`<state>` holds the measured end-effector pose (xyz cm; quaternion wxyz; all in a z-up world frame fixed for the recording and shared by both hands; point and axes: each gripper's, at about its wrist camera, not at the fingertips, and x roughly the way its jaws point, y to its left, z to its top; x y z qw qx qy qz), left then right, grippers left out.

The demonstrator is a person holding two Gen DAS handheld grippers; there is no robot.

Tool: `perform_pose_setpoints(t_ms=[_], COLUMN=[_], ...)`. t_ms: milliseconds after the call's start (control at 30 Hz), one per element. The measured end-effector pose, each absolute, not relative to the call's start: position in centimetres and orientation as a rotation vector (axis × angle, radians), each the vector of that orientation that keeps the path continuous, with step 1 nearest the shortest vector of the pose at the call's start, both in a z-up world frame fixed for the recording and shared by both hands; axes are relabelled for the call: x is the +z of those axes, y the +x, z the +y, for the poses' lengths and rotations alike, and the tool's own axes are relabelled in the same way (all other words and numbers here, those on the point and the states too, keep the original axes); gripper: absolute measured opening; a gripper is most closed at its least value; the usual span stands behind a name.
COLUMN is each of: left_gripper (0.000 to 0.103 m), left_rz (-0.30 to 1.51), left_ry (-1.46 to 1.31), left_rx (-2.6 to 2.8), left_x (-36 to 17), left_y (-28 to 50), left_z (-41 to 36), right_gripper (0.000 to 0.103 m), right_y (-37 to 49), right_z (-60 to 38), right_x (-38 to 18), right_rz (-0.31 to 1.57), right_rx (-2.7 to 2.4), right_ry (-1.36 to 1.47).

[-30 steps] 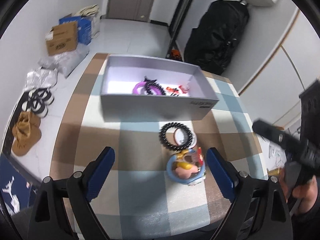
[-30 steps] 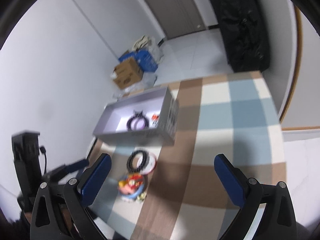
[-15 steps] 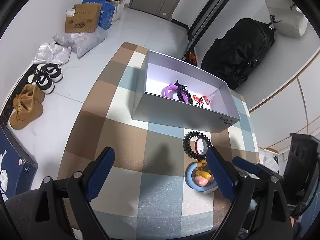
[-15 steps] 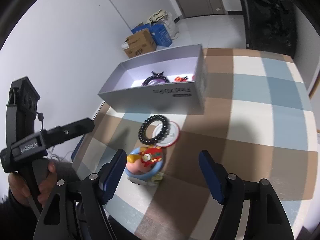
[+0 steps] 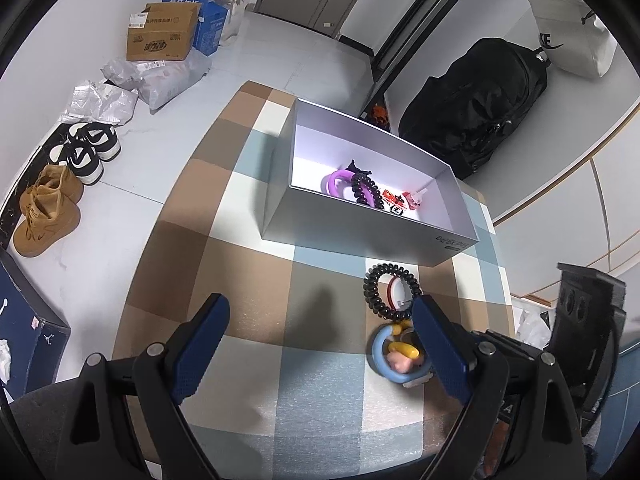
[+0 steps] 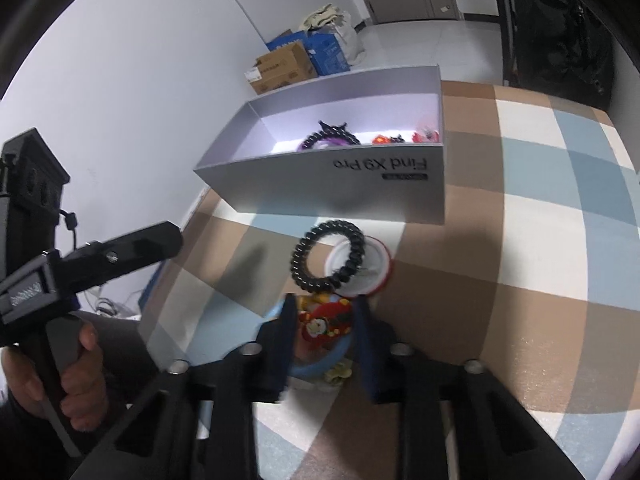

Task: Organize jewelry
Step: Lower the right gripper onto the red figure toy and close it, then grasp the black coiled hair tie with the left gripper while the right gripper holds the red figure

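Box: an open grey cardboard box (image 5: 360,236) stood on the checked brown, blue and white counter (image 5: 248,248), holding a purple ring (image 5: 338,184), a dark coiled band (image 5: 364,192) and small red pieces (image 5: 400,202).
In front of the box: a black spiral hair tie (image 6: 328,260) lay partly over a red-rimmed white disc (image 6: 368,268).
Nearer than the tie: a blue ring with red and yellow cartoon charms (image 6: 328,324) sat on the counter.
Right tongs (image 6: 326,322): had just been closing; their blue pads stood on either side of the charm ring, pressing it.
Left tongs (image 5: 320,344): spread wide apart above the counter, nothing between them, left of the charm ring.
Hand (image 6: 76,376): gripped the left handle.
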<state>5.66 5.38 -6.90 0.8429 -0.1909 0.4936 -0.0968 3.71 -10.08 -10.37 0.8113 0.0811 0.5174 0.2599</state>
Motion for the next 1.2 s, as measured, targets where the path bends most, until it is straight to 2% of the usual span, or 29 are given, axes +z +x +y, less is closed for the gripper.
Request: perform_pose_setpoints(t_ms=[533,1100,1167,1200], left_gripper=[0.090,0.090,0.084,0.078], left_rz=[1.069,1.138,1.141,1.144], left_ry=[-0.375,-0.229,-0.161,-0.150], left_rx=[-0.218,-0.249,-0.219,-0.226], left_x=[-7.2,-8.3,-8.5,-8.6], left_y=[6.0,7.7,7.8,7.9], left_z=[4.2,-0.5,-1.1,-1.4], right_gripper=[0.022,0.022,0.022,0.022], right_y=[3.9,3.6,3.4,3.4], right_z=[-12.1,-17.9,-18.3,-18.4], right_x=[-8.5,-6.6,-6.6,-6.6], right_rz=[1.041,0.953,0.951,0.951], right_rx=[0.563,0.441,0.443,0.444], right_ry=[0.296,0.331,0.335,0.335])
